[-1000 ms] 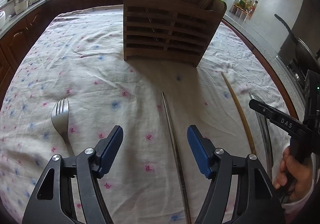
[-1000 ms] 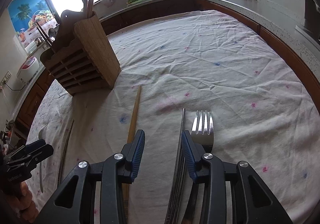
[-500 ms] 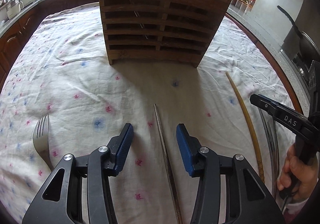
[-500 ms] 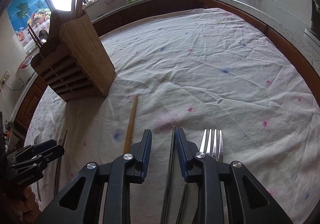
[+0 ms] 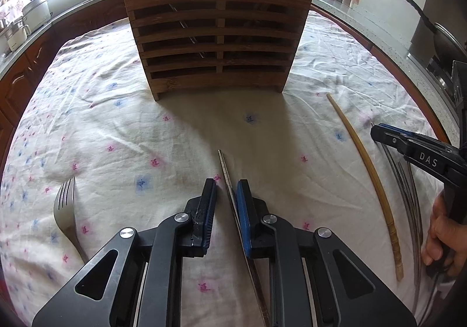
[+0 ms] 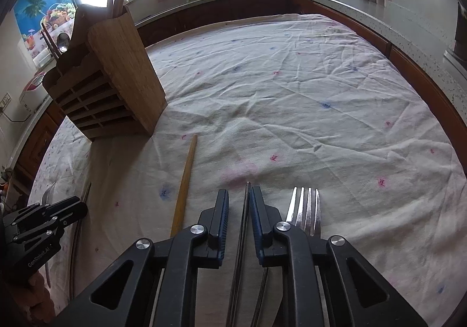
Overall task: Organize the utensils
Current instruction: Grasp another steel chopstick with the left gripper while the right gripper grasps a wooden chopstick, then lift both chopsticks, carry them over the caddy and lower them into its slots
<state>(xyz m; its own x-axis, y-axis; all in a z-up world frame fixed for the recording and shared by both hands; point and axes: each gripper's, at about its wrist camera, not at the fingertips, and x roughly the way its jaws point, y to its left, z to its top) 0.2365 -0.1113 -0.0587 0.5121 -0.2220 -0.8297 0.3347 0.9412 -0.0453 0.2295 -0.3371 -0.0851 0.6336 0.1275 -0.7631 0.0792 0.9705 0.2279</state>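
Observation:
A slatted wooden utensil holder (image 5: 217, 35) stands upright on the flowered tablecloth; it also shows in the right wrist view (image 6: 111, 85). My left gripper (image 5: 227, 191) is low over the cloth, its jaws narrowed around a metal chopstick (image 5: 226, 172) with a small gap still showing. My right gripper (image 6: 239, 201) has its jaws narrowed around another metal chopstick (image 6: 246, 210), also with a gap. A wooden chopstick (image 5: 364, 172) lies between the two grippers and shows in the right wrist view (image 6: 185, 181). One fork (image 5: 65, 207) lies left, another fork (image 6: 303, 207) lies right.
The right gripper's body (image 5: 420, 152) and hand show at the right edge of the left wrist view, over more metal utensils (image 5: 408, 195). Kitchen counters (image 6: 364, 6) with jars and a kettle ring the table. The holder has several utensils in it.
Both grippers moved forward and lower over their metal chopsticks. Both sets of jaws narrowed from wide open to nearly touching the chopsticks.

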